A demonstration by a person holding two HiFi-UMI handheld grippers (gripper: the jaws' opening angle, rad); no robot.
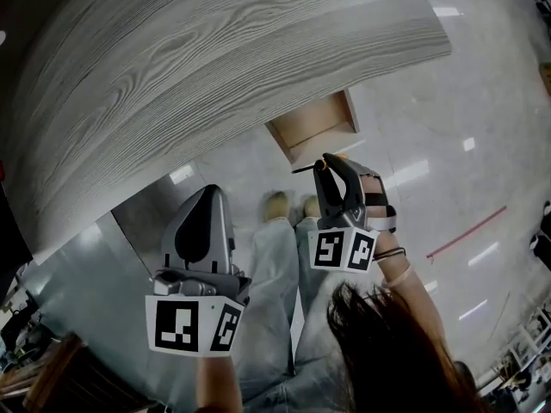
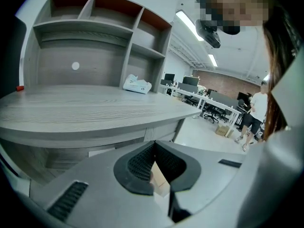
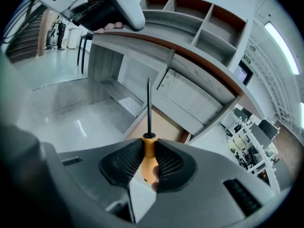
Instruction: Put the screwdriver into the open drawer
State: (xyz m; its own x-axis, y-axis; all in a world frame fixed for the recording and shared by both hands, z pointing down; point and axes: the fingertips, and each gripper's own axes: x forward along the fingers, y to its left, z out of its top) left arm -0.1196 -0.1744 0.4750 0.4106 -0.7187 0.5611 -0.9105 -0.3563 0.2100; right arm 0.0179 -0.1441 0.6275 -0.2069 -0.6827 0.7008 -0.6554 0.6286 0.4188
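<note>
Beyond the tip of the screwdriver (image 3: 148,122) in the right gripper (image 3: 148,151), open air leads straight into the drawer (image 3: 164,123). The desk top (image 3: 190,56) overhangs above, and the left gripper (image 3: 110,7) hangs up-left, well clear.

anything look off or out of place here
Nothing stands out. The right gripper holds the screwdriver by its orange handle, shaft straight and aimed toward the open drawer, which looks intact. The left gripper is shut on nothing.
</note>
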